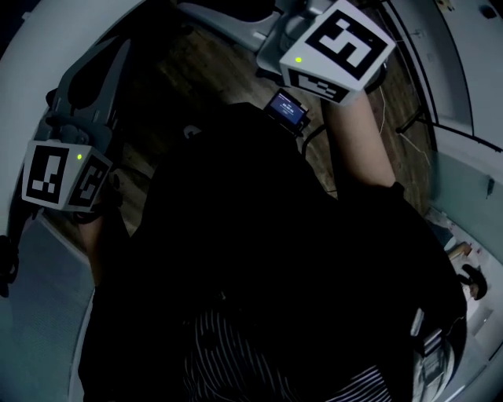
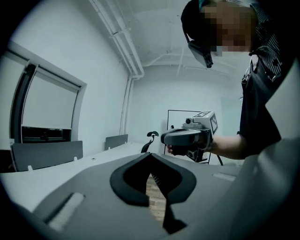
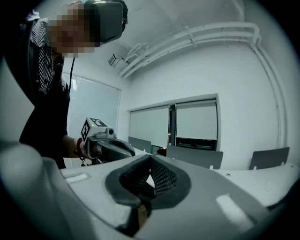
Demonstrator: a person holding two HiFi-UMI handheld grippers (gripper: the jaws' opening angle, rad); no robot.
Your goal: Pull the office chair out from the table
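A black office chair (image 2: 149, 139) stands far off at the end of a long white table (image 2: 110, 152), small in the left gripper view. Both grippers are held up in the air, apart from the chair and facing each other. My left gripper (image 2: 151, 156) is shut with nothing between its dark pads; it also shows at the left of the head view as the left gripper (image 1: 118, 49). My right gripper (image 3: 150, 160) is shut and empty too, seen from above as the right gripper (image 1: 196, 11). Each gripper view shows the other one: the right gripper (image 2: 165, 138), the left gripper (image 3: 132, 150).
The person's dark clothing (image 1: 267, 259) fills the middle of the head view, over a wooden floor (image 1: 196, 71). Grey desk partitions (image 3: 194, 157) stand on white tables (image 3: 262, 180) below blinded windows (image 3: 197, 119). A dark-framed board (image 2: 180, 119) stands behind the chair.
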